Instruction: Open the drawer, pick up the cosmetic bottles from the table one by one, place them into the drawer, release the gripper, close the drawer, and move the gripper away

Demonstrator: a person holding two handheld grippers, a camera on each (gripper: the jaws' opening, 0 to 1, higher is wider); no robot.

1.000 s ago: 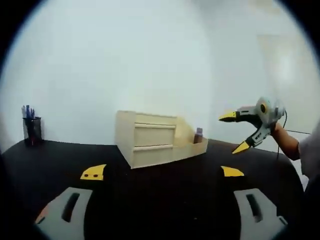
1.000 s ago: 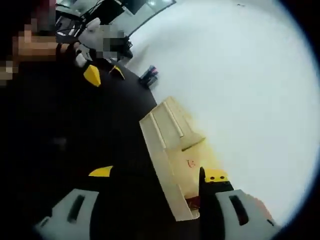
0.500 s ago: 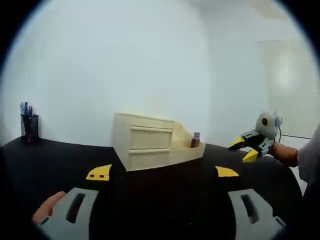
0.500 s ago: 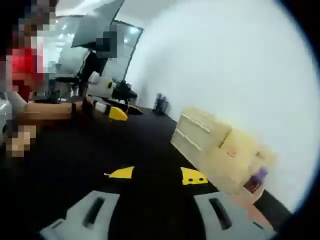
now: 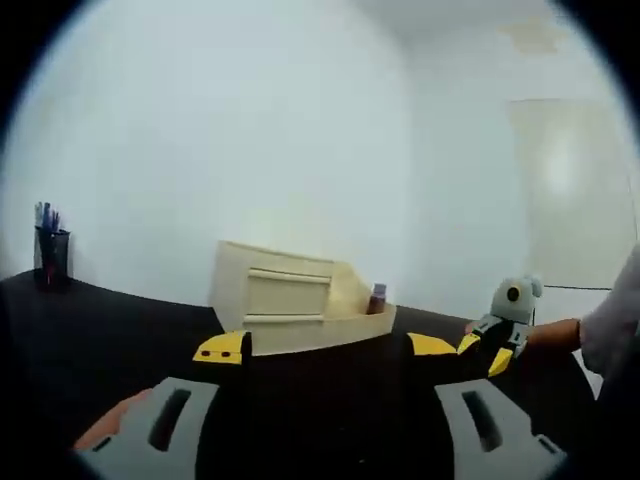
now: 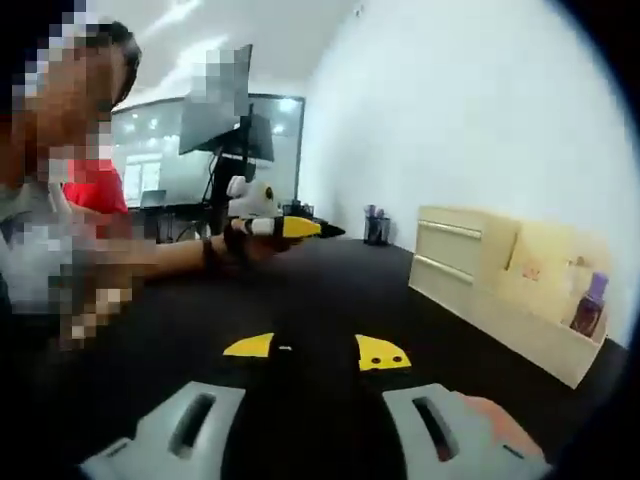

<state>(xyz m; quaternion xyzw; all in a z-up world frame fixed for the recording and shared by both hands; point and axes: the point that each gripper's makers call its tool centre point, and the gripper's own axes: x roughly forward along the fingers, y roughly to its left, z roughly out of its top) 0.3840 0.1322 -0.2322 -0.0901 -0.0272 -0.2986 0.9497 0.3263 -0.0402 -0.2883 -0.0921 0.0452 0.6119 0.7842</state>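
Two hand-held grippers, left [image 5: 325, 347] and right [image 6: 316, 349], are hovering over one black desk [image 5: 90, 320], where one cream drawer unit [image 5: 285, 300] with two drawers, one purple-capped bottle [image 5: 377, 298] and one pen cup [image 5: 50, 257] are standing.

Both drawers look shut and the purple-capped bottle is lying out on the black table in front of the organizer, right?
Not quite. Both drawers are shut, but the purple-capped bottle stands upright in the open side compartment of the wooden organizer, not on the black table. The right gripper view shows it.
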